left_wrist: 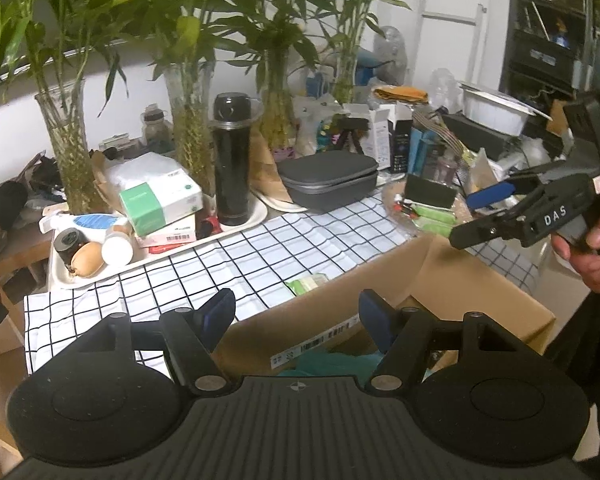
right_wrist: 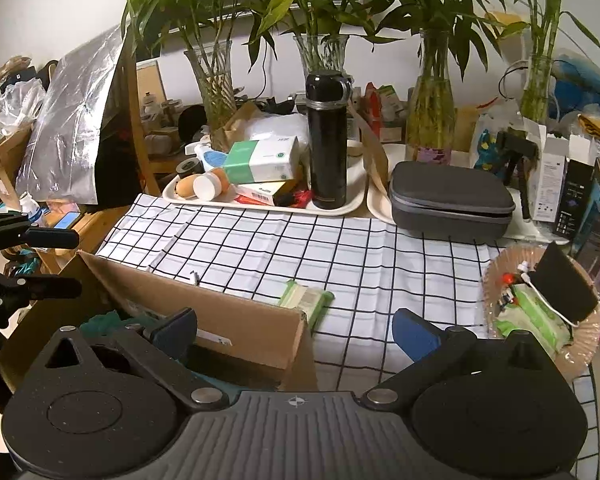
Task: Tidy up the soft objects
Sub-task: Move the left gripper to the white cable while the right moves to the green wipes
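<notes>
An open cardboard box [right_wrist: 236, 320] stands at the near edge of the checked tablecloth [right_wrist: 300, 248], with teal cloth [right_wrist: 104, 318] inside; the box [left_wrist: 380, 280] and the cloth [left_wrist: 332, 362] also show in the left wrist view. A green soft pack [right_wrist: 306, 298] lies on the cloth just behind the box; it also shows in the left wrist view [left_wrist: 306, 282]. My left gripper [left_wrist: 296, 312] is open and empty over the box. My right gripper [right_wrist: 296, 330] is open and empty at the box's right corner. It shows in the left wrist view [left_wrist: 476, 216].
A white tray [right_wrist: 352, 196] holds a black flask [right_wrist: 327, 140], a tissue box [right_wrist: 260, 162] and small jars. A grey zip case [right_wrist: 452, 200] sits right of it. A basket [right_wrist: 496, 276] with green packs is at the right. Glass vases with bamboo line the back.
</notes>
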`<act>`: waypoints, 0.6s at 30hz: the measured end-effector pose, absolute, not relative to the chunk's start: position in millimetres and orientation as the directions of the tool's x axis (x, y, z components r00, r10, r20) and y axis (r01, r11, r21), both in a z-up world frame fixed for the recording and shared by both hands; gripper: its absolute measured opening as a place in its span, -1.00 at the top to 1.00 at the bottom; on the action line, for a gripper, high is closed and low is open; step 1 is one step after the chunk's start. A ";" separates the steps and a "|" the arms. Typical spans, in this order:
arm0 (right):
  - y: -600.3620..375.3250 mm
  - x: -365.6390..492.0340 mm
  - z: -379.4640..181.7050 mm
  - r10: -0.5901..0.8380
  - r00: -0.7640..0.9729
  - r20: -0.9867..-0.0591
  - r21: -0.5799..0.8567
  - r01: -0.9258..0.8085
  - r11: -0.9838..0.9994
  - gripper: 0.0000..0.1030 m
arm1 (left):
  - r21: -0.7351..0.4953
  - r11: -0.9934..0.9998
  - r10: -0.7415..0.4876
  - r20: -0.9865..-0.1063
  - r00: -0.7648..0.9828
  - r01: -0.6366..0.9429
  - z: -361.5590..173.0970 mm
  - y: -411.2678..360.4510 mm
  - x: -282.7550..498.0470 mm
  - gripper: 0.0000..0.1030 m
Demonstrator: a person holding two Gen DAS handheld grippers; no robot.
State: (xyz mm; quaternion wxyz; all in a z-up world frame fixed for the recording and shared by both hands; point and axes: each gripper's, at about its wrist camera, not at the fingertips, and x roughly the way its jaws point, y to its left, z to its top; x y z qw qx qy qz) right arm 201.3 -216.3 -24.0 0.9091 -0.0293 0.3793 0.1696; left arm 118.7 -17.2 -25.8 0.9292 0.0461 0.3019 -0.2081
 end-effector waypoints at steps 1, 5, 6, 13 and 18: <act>-216.2 201.9 -24.1 0.284 0.657 -0.699 0.074 -0.328 0.942 -1.00 | -0.041 0.913 -0.353 -0.581 0.733 0.407 -25.5 -16.6 117.7 -0.32; -216.3 205.4 -24.5 0.270 0.667 -0.695 0.069 -0.311 0.948 -1.00 | -0.039 0.917 -0.345 -0.580 0.738 0.398 -24.8 -12.3 122.7 -0.32; -216.4 206.3 -24.3 0.266 0.670 -0.693 0.068 -0.306 0.950 -1.00 | -0.026 0.914 -0.345 -0.576 0.741 0.405 -24.6 -11.5 125.3 -0.32; -216.0 220.5 -30.4 0.227 0.685 -0.693 0.077 -0.242 0.967 -1.00 | -0.034 0.929 -0.315 -0.590 0.743 0.367 -31.5 1.2 150.5 -0.32; -213.9 232.5 -36.3 0.182 0.685 -0.706 0.045 -0.213 0.976 -1.00 | -0.020 0.925 -0.314 -0.603 0.734 0.379 -35.9 4.7 167.0 -0.32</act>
